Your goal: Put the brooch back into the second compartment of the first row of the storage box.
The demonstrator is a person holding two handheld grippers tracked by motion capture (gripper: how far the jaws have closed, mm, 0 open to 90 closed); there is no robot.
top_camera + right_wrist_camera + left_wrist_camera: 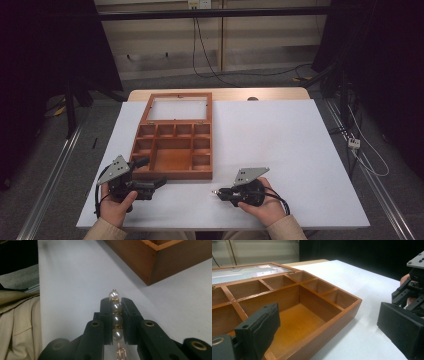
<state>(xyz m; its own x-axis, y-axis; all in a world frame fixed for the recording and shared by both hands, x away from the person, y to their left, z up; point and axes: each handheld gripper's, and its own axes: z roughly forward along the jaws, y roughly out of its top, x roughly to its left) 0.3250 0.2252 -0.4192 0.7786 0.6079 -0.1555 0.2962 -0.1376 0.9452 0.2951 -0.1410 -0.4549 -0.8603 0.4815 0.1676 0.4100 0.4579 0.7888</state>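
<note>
An open wooden box (172, 175) with several compartments lies on the white table, its glass lid (177, 109) folded back. My left gripper (150, 172) is open at the box's near left corner. In the left gripper view its jaws (328, 312) straddle the box's front wall (332, 330), one pad (262, 325) over the large compartment and the other over the table. My right gripper (217, 192) hovers just right of the box front, shut on a short strand of pearls (114, 294) with gold links. The strand runs lengthwise between the pads.
The box's corner (160, 260) lies ahead and to the right of the held pearls. White tabletop (280, 140) spreads to the right of the box. A beige sleeve (15, 322) sits at the table's near edge. Cables (210, 70) trail on the floor beyond the table.
</note>
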